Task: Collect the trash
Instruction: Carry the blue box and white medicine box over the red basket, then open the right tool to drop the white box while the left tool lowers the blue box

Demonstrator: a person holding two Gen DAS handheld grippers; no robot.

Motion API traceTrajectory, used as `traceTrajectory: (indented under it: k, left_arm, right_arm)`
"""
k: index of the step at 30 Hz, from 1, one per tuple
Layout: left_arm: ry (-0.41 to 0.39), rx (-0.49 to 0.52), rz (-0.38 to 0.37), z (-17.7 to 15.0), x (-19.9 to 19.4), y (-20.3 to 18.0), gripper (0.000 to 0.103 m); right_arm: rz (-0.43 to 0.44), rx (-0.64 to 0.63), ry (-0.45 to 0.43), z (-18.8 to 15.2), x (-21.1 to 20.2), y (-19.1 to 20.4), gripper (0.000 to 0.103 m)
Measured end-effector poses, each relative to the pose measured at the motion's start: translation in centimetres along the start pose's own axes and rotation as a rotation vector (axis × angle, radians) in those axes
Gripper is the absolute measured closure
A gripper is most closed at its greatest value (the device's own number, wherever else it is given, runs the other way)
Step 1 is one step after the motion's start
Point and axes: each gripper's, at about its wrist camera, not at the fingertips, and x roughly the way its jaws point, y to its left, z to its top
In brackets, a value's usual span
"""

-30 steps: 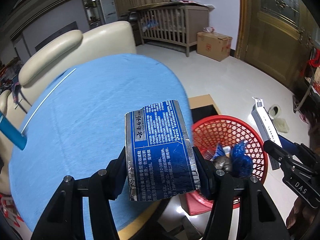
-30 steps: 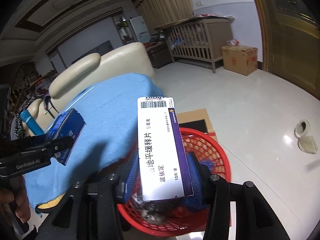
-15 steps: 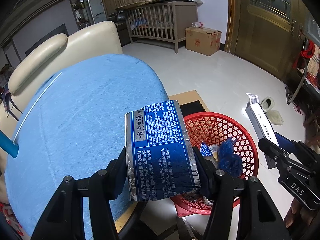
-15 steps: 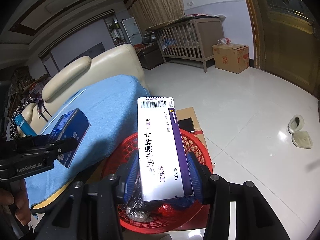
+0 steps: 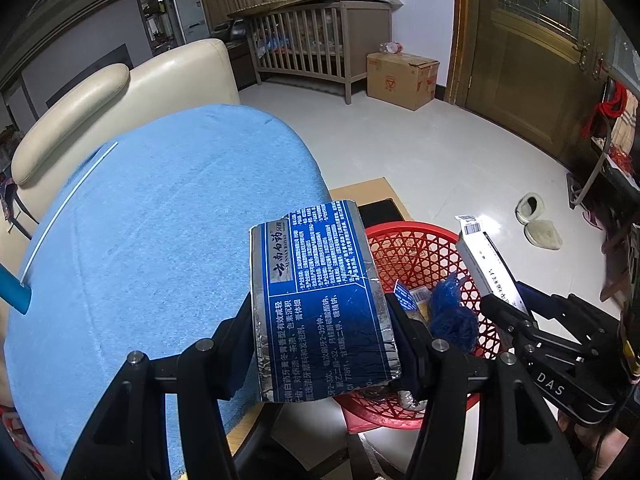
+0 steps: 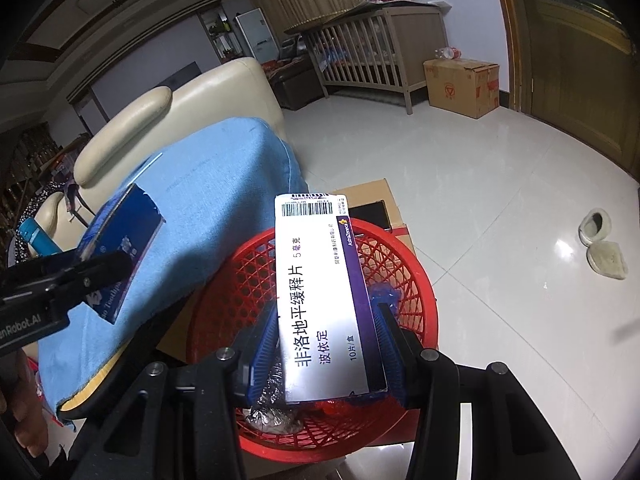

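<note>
My left gripper (image 5: 322, 312) is shut on a blue and silver toothpaste box (image 5: 320, 300), held over the table's right edge beside a red mesh basket (image 5: 416, 248). My right gripper (image 6: 326, 340) is shut on a white and purple medicine box (image 6: 324, 296), held right above the red basket (image 6: 416, 280). The basket stands on the floor and holds foil (image 6: 276, 416) and blue wrappers (image 5: 452, 316). The right gripper with its box (image 5: 486, 268) shows in the left wrist view; the left gripper with its box (image 6: 120, 256) shows in the right wrist view.
A round table under a blue cloth (image 5: 160, 220) lies to the left, with a cream sofa (image 5: 120, 92) behind. Flat cardboard (image 6: 372, 196) lies under the basket. Slippers (image 6: 600, 244), a carton (image 5: 400, 80) and a crib (image 5: 320, 40) stand on the white floor.
Both grippers have moved right and forward with their boxes; the basket now sits closer beneath them and more of its inside shows. Both grips are unchanged.
</note>
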Motion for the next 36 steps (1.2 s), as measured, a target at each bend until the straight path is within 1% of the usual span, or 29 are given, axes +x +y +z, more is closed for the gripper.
traceTrajectory:
  k: [10,12,14,16,20,24,25,26,27,28,29,33,36]
  left_arm:
    - [-0.001,0.01,-0.007,0.0,0.1,-0.2,0.041]
    - [-0.001,0.012,-0.008,0.0,0.2,-0.2,0.041]
    - [0.0,0.014,-0.01,0.0,0.2,-0.2,0.041]
    - [0.0,0.018,-0.01,0.0,0.2,-0.2,0.041]
    - [0.005,0.021,-0.014,0.0,0.4,-0.2,0.041]
    - [0.008,0.032,-0.018,0.2,0.6,-0.4,0.041]
    - [0.008,0.035,-0.018,0.2,0.6,-0.4,0.041]
    - [0.01,0.038,-0.019,0.3,0.7,-0.5,0.041]
    - [0.011,0.039,-0.02,0.3,0.8,-0.5,0.041]
    - [0.013,0.041,-0.02,0.3,0.9,-0.6,0.041]
    - [0.014,0.045,-0.022,0.4,1.0,-0.5,0.041]
    - [0.024,0.059,-0.026,0.4,1.5,-0.8,0.041]
    - [0.033,0.07,-0.032,0.3,2.0,-1.2,0.041]
  right_arm:
    - [0.0,-0.019,-0.043,0.8,-1.1,0.6,0.052]
    - [-0.004,-0.023,-0.025,1.0,-0.6,0.6,0.052]
    - [-0.012,-0.022,0.016,0.8,0.4,0.5,0.052]
    - [-0.013,-0.017,0.038,0.6,1.0,0.3,0.052]
    - [-0.016,-0.016,0.043,0.4,1.0,0.2,0.052]
    - [-0.019,0.014,0.056,0.5,1.4,-0.4,0.05]
    - [-0.019,0.022,0.059,0.5,1.5,-0.6,0.049]
    - [-0.021,0.033,0.062,0.5,1.6,-0.8,0.044]
    - [-0.023,0.045,0.07,0.5,1.7,-1.1,0.034]
    - [-0.023,0.054,0.075,0.5,1.8,-1.3,0.03]
    - [-0.025,0.069,0.071,0.5,1.7,-1.6,0.03]
    - [-0.024,0.132,0.001,0.6,0.2,-3.1,0.03]
    - [-0.027,0.167,-0.036,0.8,-0.7,-4.1,0.03]
